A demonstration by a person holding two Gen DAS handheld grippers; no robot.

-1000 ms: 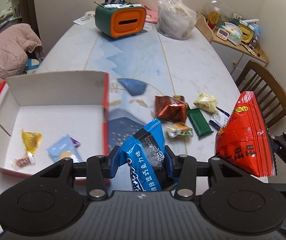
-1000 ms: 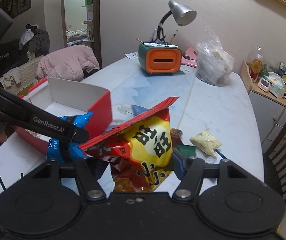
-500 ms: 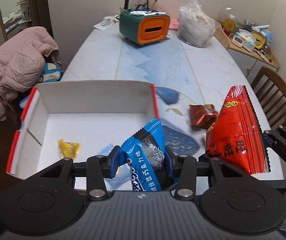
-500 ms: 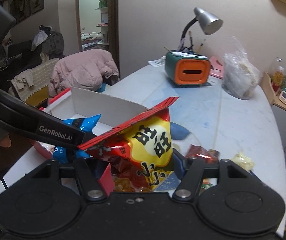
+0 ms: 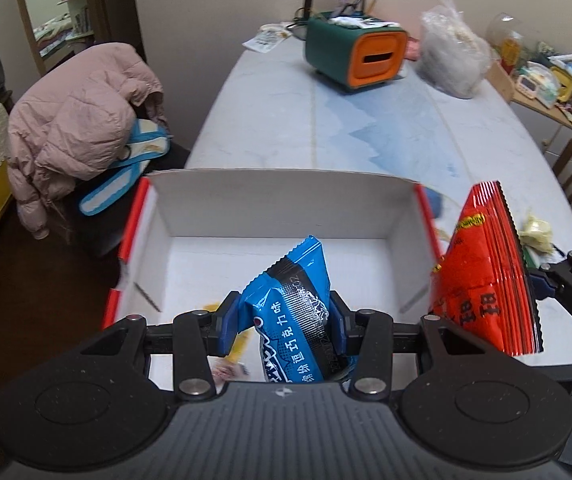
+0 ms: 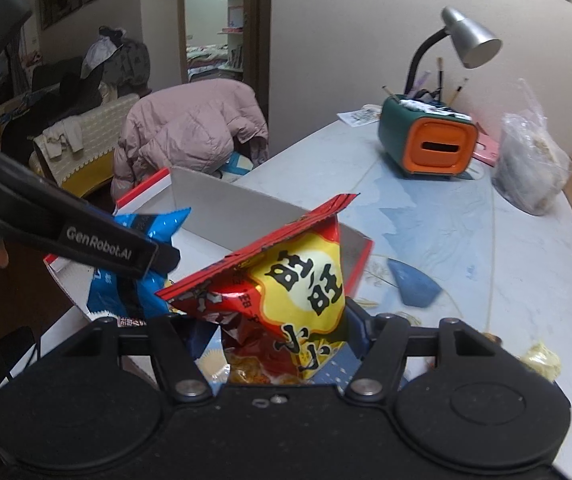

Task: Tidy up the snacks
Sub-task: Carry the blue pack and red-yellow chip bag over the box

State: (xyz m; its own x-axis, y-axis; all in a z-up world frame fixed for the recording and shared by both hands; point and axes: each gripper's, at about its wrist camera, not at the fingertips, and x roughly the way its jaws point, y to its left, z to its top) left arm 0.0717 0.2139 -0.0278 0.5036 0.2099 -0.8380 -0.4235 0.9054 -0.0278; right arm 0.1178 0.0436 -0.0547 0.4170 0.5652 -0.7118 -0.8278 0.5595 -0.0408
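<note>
With each claw clamped on a packet, the blue packet [image 5: 292, 312] in the left claw [image 5: 282, 320] is best lowered into the open box [image 5: 282, 204] before release, and the red packet [image 6: 286, 280] in the right claw [image 6: 282, 332] carried over the box's red edge.

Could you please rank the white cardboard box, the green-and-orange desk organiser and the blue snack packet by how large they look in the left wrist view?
1. White cardboard box with red edges, clearly largest.
2. Blue foil snack packet, though it sits close to the camera in the left gripper.
3. Green-and-orange desk organiser, which looks similar but stands far away, so this order is unsure.
</note>
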